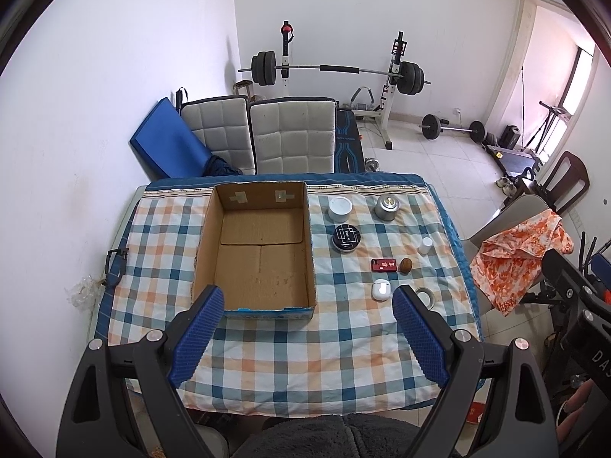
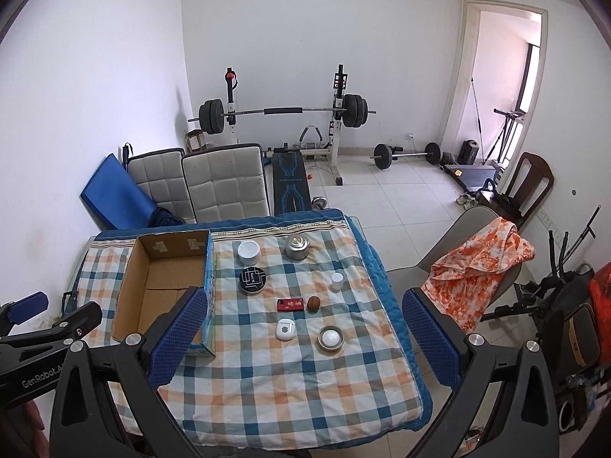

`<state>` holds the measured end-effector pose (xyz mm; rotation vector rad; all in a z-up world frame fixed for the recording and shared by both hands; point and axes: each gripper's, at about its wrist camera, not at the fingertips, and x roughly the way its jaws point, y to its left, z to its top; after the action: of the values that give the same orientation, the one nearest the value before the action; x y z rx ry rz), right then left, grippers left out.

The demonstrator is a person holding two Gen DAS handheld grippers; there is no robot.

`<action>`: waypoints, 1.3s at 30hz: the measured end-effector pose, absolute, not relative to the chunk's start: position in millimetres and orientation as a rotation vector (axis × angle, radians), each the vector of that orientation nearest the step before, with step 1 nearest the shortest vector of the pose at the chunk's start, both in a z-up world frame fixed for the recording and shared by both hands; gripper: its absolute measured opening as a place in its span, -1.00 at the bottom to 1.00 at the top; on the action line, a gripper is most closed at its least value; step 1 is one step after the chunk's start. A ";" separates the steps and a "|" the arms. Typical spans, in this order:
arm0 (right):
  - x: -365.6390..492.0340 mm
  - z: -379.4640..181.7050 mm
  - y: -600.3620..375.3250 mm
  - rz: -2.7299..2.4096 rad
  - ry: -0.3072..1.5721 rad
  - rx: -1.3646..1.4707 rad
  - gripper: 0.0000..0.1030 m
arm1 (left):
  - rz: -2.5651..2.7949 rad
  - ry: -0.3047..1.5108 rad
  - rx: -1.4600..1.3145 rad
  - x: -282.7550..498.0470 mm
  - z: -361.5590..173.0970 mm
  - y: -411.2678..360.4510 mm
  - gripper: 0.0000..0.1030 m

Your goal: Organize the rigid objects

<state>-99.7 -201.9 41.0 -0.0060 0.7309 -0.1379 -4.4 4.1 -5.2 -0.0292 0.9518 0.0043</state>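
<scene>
A table (image 1: 267, 374) covered by a checked cloth in blue, orange and white is being viewed from above through two gripper cameras.

At the left of the table, an open cardboard box (image 1: 259, 252) is being shown with nothing inside; two pale tape patches are seen on its far inner wall, and its near outer edge is printed blue.

To the right of the box, small rigid objects are laid out, well apart from one another. In the far row, a white round jar (image 2: 248, 253) is set beside a silver metal tin (image 2: 298, 247) with a knob on its lid. Nearer, a black round tin (image 2: 252, 279) is marked with white lines and small lettering too small to be read, and a small white bottle (image 2: 337, 281) is standing upright further right. Nearer again, a red flat box (image 2: 290, 304) with pale print that cannot be read is lying just beside a brown nut-like ball (image 2: 313, 303). In the nearest row, a white earbud case (image 2: 285, 330) is placed left of a tape roll (image 2: 330, 338) with a white disc in its centre.

The left gripper (image 1: 307, 307) is being held wide apart with nothing between its blue pads, above the near edge of the box. The right gripper (image 2: 301, 311) is likewise being held wide and is holding nothing, over the objects.

In the right wrist view, "GenRobot" is printed on the left gripper's black body. On the weight bench (image 2: 288, 187) beyond the table, a brand word is visible but not legible.
</scene>
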 end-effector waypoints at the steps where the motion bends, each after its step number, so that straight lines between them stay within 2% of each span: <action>1: -100.1 41.1 -201.7 -0.137 0.733 -0.005 1.00 | 0.003 0.952 -0.030 -4.3 -5.3 4.0 0.75; 39: -87.9 24.6 -197.2 -0.139 0.756 -0.017 1.00 | -0.005 0.948 -0.038 -0.1 -4.8 -2.5 0.75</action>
<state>-87.9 -197.2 24.6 -0.0171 0.7564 -0.1390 -0.1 -2.5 -4.8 -0.0375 0.9485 -0.0049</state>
